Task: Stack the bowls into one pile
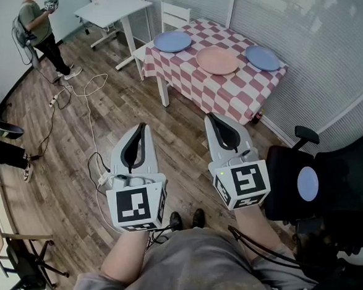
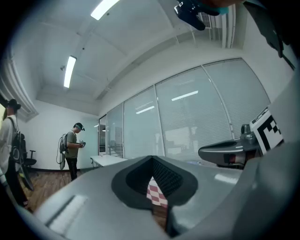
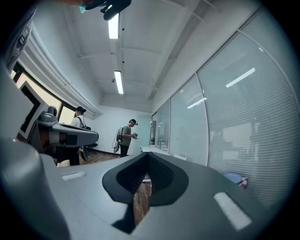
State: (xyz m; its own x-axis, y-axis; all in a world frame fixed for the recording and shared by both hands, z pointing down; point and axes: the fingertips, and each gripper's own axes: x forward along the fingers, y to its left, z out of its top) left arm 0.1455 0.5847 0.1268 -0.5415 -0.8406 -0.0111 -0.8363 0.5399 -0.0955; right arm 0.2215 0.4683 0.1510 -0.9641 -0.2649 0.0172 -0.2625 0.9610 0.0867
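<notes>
**Red-and-white checked tablecloth [image 1: 227, 94]: three bowls unstacked, both grippers clenched on nothing**

All three bowls are recorded together in the head view only. They are laid apart in a row on the cloth: a blue round bowl [image 1: 173, 41] at the far-left end, a salmon-pink round bowl [image 1: 217, 60] in the middle, and a second blue round bowl [image 1: 262, 58] at the right end. None is set in another.

The left gripper [image 1: 143, 126] and the right gripper [image 1: 210, 116] are held level over the brown wood-plank floor [image 1: 105, 122], well short of the table.

In the left gripper view the jaws are seen closed tip to tip, with nothing between them. A patch of checked cloth is visible through the opening behind the tips.

In the right gripper view the jaws are likewise closed and empty, and floor is seen through the opening. A blue round bowl [image 3: 233, 177] is made out low at the right; which of the two cannot be told.

A person with a backpack [image 1: 40, 30] is noted in every view. The black office chair [image 1: 333, 180] is seen from the head view alone.
</notes>
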